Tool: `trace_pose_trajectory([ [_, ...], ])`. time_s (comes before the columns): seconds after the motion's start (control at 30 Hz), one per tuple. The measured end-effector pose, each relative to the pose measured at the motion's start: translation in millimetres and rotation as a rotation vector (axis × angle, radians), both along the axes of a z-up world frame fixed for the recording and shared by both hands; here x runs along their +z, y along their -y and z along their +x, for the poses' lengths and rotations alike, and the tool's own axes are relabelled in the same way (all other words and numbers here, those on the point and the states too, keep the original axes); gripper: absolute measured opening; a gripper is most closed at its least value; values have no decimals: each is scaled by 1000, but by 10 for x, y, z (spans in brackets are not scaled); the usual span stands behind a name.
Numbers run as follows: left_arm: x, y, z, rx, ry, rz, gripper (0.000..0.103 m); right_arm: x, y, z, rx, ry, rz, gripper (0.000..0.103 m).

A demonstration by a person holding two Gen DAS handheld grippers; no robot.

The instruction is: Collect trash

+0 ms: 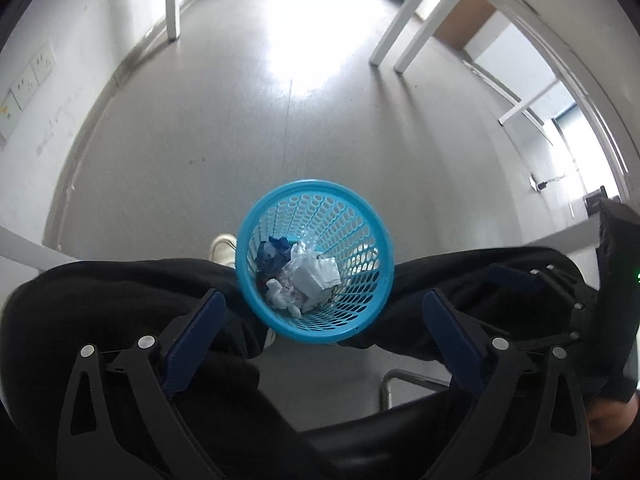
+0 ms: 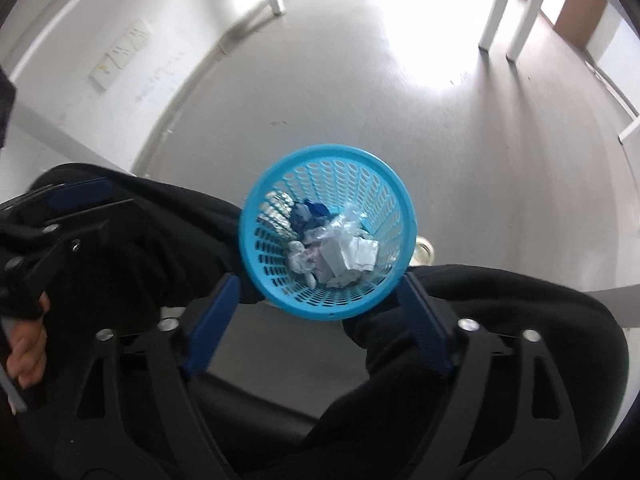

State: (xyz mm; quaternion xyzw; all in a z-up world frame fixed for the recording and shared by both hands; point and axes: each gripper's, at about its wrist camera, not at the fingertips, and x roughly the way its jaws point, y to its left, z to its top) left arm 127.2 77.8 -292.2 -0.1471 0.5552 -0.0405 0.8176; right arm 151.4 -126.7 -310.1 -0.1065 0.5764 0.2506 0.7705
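A blue perforated plastic bin [image 1: 362, 224] stands on the grey floor between the person's knees; it also shows in the right wrist view [image 2: 384, 184]. Inside lies crumpled white paper [image 1: 316, 278], clear plastic wrap [image 1: 304, 250] and a dark blue wrapper [image 1: 272, 254]; the same trash shows in the right wrist view [image 2: 344, 254]. My left gripper [image 1: 324, 308] is open and empty above the bin. My right gripper [image 2: 320, 286] is open and empty above the bin. The right gripper also shows at the right edge of the left wrist view [image 1: 560, 292].
The person's black-trousered legs [image 1: 120, 292] flank the bin, with a white shoe [image 1: 222, 248] beside it. A black chair seat [image 2: 248, 412] is below. White table legs [image 1: 400, 36] stand farther off, and a wall with sockets [image 1: 28, 80] is at the left.
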Motion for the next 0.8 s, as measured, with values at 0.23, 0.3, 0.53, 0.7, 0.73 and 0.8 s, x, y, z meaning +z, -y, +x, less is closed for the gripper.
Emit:
trace_pose_trajectory([
  [0.23, 120, 106, -260, -17, 16, 11, 97, 317, 264, -261, -19, 34, 71, 94],
  [0.3, 116, 160, -295, -27, 22, 45, 97, 362, 285, -295, -22, 50, 75, 94],
  [0.53, 107, 163, -304, -32, 28, 70, 97, 365, 287, -329, -24, 60, 75, 94],
  [0.7, 70, 138, -305, -32, 17, 54, 97, 338, 305, -306, -38, 41, 82, 94],
  [0.73, 64, 144, -306, -33, 15, 52, 97, 333, 310, -297, -40, 36, 84, 94],
  [0.8, 60, 153, -314, -39, 14, 49, 97, 319, 313, -293, -42, 29, 86, 94],
])
